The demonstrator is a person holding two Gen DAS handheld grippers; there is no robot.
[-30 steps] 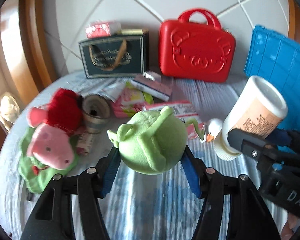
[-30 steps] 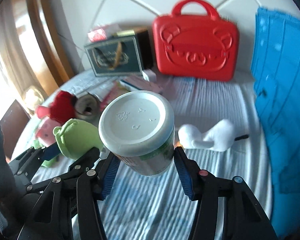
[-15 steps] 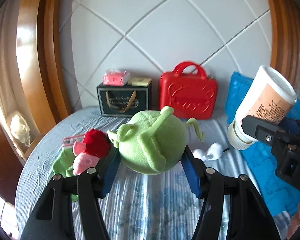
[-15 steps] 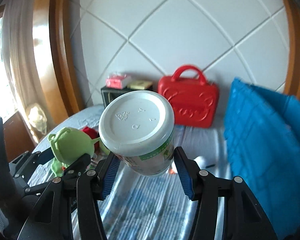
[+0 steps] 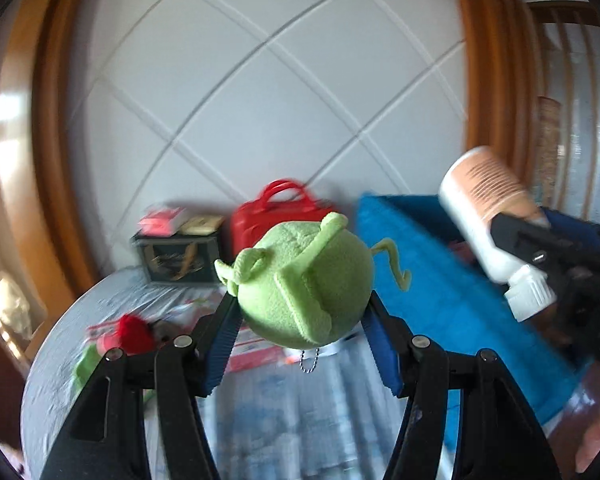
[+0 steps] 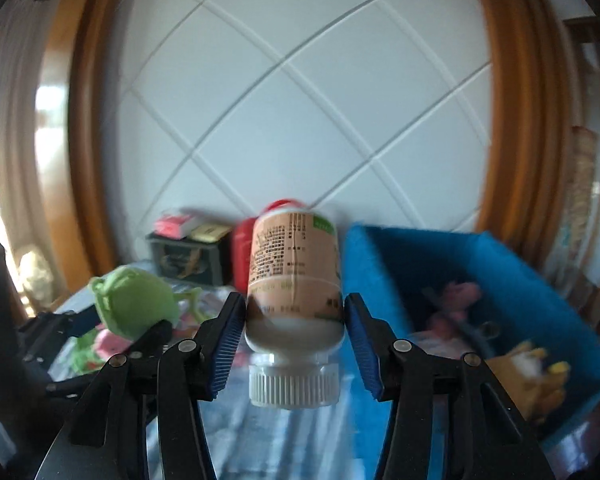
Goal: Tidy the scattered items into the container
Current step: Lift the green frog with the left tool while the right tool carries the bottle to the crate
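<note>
My left gripper is shut on a round green plush toy and holds it high above the table. My right gripper is shut on a white bottle with an orange label, its ribbed cap pointing toward the camera. The bottle also shows at the right of the left wrist view. The blue fabric container stands open at the right, with a pink toy and a yellow toy inside. The green plush also shows at the left of the right wrist view.
A red case and a dark green gift bag stand at the back by the white tiled wall. A red and pink plush and pink packets lie on the blue striped tablecloth. Wooden frames flank the wall.
Both grippers have risen further and swung right toward the blue container. The bottle has tipped so its side label faces the camera. The container's inside has come into view.
</note>
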